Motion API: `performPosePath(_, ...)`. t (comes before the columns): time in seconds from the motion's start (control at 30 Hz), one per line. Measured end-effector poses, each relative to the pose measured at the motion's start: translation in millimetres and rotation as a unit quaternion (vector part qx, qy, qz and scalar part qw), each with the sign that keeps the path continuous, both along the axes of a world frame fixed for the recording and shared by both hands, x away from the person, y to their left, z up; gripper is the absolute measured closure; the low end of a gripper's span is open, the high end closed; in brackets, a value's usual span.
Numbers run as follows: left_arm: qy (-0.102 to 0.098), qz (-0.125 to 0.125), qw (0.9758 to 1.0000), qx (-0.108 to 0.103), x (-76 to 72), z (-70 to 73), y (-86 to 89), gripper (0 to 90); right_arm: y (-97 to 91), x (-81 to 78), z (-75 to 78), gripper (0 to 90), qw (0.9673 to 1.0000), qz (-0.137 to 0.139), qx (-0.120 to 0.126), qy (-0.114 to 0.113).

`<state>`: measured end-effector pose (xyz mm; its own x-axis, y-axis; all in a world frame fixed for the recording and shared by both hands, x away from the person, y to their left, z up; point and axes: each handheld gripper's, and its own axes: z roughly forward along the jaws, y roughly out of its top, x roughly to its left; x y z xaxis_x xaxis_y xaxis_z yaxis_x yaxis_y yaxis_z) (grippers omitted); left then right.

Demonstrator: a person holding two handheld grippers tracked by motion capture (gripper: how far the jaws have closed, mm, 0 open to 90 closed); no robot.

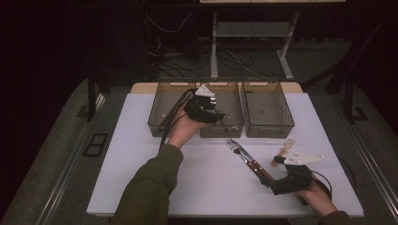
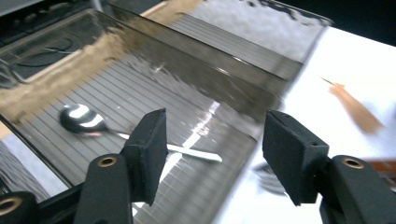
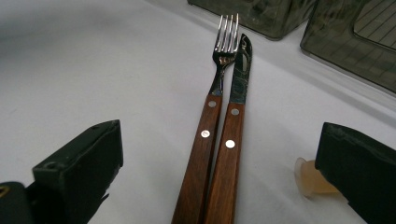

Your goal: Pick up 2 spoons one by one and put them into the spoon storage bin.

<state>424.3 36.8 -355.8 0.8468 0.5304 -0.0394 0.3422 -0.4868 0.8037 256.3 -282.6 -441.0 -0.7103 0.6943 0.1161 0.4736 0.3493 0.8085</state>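
A metal spoon lies on the ribbed floor of a smoked plastic bin. My left gripper hangs open just above that bin with nothing between its jaws; in the high view the left gripper sits over the front of the row of bins. A fork and a knife, both with wooden handles, lie side by side on the white table. My right gripper stands wide open with one jaw on either side of their handles, not touching them. From above, the fork and knife point away from the right gripper.
Three smoked bins stand in a row at the back: left, middle, right. A pale translucent piece lies by the right-hand jaw of my right gripper. The white table ends close in front of me.
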Motion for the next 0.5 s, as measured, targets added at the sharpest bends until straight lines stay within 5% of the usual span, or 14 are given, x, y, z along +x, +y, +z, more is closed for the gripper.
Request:
performPosePath(0.23, -0.004, -0.021, 0.9996, -0.017, -38.6, -8.9, 21.2, 34.3, 0.2, 0.0, -0.7, 1.1, 1.0, -0.001, -0.003, 0.002)
performPosePath(0.5, -0.002, -0.009, 0.9997, -0.025, -74.5, -32.0, 50.9, 24.7, -1.0, 0.5, -0.6, 1.1, 1.0, -0.003, 0.002, 0.001)
